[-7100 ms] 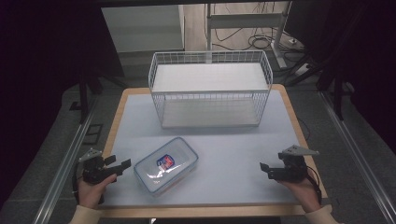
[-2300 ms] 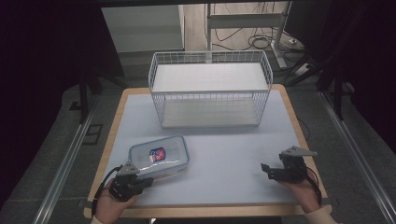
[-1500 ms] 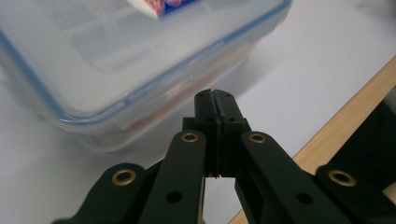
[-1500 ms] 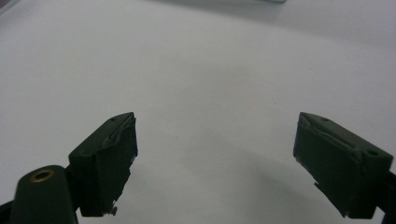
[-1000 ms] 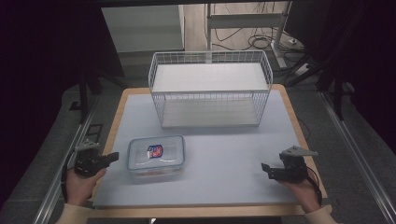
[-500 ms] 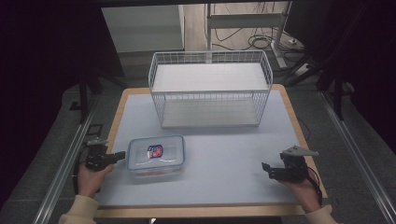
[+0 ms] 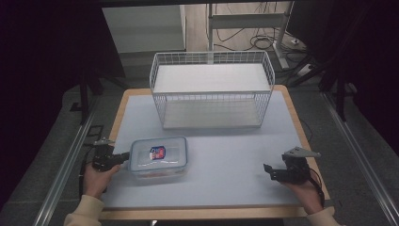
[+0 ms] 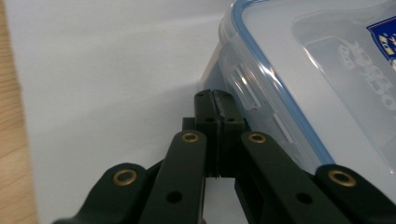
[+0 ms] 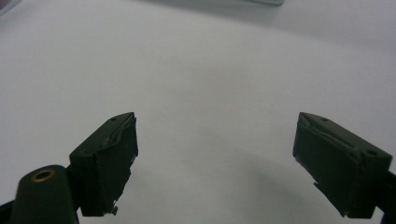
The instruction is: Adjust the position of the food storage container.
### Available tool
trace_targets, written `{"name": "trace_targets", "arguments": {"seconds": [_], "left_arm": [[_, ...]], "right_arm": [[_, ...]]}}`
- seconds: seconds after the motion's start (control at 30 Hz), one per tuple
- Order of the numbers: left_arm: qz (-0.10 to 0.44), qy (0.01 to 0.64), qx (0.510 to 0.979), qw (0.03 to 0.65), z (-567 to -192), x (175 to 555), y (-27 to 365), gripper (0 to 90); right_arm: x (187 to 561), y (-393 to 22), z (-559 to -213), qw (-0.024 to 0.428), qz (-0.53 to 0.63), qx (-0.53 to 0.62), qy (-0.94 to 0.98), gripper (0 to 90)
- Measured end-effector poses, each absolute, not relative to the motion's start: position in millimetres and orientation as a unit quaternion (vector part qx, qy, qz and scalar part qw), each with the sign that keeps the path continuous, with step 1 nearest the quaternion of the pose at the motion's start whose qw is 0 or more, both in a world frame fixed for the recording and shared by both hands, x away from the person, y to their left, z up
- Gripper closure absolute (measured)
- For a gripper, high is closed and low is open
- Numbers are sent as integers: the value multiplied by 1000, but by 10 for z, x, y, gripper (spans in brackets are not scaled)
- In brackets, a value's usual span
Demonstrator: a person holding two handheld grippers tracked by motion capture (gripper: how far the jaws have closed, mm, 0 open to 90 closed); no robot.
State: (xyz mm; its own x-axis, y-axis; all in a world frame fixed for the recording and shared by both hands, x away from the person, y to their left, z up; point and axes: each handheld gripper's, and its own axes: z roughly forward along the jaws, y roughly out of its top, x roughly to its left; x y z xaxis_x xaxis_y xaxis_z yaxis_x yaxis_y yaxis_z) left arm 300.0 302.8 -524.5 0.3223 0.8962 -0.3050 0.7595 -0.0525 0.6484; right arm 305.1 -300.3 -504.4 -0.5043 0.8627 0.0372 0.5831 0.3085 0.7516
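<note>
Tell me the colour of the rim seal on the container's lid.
Blue, running round the clear lid of the container; the left gripper view shows it best.

The container [image 8: 322, 79] is cut off by the frame's right edge.

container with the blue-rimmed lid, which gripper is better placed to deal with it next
Left. The left gripper, jaws shut, sits at the container's left end beside a side latch. The right gripper, jaws open, rests far off over bare table, so it would likely have to travel across.
</note>
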Motion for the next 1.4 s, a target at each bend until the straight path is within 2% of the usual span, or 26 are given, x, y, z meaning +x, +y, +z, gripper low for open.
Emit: {"name": "trace_targets", "arguments": {"seconds": [0.53,1.4], "left_arm": [[74,556,729,392,-5233,3082,2712,900],[44,487,777,396,-5162,3164,1830,900]], "right_arm": [[3050,-3002,-5040,190,367,460,786,143],[3046,-3001,-5034,191,367,458,787,144]]}}
